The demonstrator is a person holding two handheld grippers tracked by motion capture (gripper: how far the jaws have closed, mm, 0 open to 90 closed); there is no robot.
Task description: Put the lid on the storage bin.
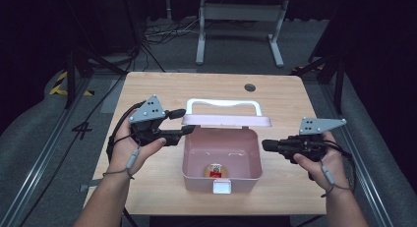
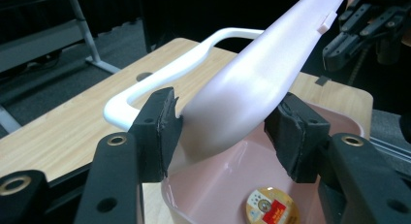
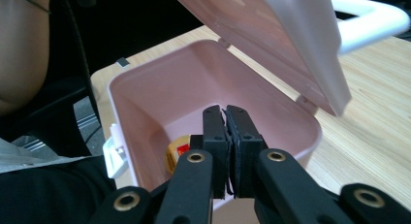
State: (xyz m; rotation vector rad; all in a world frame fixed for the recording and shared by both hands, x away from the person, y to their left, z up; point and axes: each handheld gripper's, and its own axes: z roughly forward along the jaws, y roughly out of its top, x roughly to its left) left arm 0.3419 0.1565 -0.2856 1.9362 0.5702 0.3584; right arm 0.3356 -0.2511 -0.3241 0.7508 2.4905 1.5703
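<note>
Pink storage box (image 1: 220, 158) mid-table, lid (image 1: 227, 120) up, left jaws astride the lid!

A small round tin (image 1: 215, 171) lies on the box floor. The left gripper (image 2: 223, 132) is spread wide, one pad touching the lid's corner edge. The right gripper (image 3: 227, 136), jaws pressed together on nothing, hovers just beside the box's right wall.

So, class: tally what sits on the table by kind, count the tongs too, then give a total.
Boxes: 1, pink with its lid up
Tins: 1, round, inside the box
Tongs: 2, left and right
Total: 4
</note>
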